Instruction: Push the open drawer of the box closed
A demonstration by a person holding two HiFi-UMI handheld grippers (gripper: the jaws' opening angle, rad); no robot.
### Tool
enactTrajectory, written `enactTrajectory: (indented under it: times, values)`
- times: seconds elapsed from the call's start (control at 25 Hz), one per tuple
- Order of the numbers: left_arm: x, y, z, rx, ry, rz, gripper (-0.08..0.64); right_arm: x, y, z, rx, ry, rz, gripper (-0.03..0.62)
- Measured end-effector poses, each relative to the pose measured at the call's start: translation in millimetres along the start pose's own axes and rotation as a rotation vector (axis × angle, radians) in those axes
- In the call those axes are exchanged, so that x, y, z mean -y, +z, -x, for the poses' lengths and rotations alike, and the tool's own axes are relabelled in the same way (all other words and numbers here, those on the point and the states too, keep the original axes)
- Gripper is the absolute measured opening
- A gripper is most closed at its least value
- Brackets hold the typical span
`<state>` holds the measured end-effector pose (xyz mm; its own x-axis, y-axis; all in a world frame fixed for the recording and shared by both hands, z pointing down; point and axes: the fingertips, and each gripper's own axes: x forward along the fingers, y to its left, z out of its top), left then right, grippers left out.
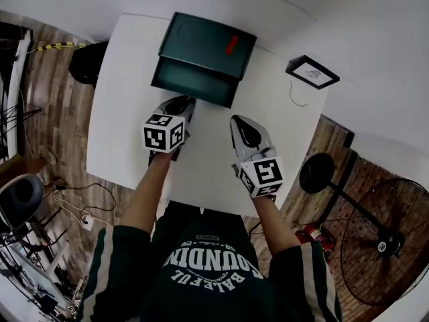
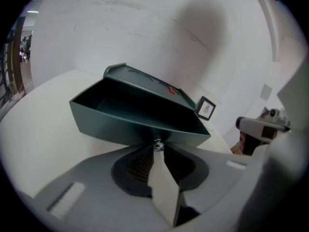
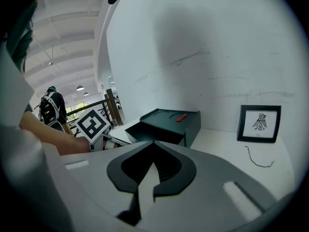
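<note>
Green box [image 1: 213, 37] sits at far edge of white table [image 1: 120, 119], red piece [image 1: 231, 44] lying on its lid. Drawer [image 1: 194, 80] is pulled out toward the person, open and empty as far as the left gripper view shows. Left gripper [image 1: 182, 102]: jaws together, nothing between them, tips pointing down at the near wall of the drawer, low on its front. They look to be touching it, though contact is not certain. Right gripper [image 1: 239, 121]: jaws likewise together and empty, held above bare table right of the left gripper, near the drawer's right corner but apart from it. Frame [image 1: 312, 72] stands on the table well right of the box, with a thin cord [image 1: 295, 98] lying just in front of it.
</note>
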<state>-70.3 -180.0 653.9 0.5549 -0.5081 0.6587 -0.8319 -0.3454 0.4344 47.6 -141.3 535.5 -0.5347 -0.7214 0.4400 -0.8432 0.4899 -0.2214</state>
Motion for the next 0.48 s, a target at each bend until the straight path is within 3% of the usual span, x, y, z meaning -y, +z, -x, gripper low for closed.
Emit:
enactTrajectory:
  times: [0.48]
  values:
    - [-3.0, 23.8, -17.4, 0.012, 0.002, 0.007, 0.123, 13.1, 3.4, -8.9, -0.002, -0.004, -0.016, 0.002]
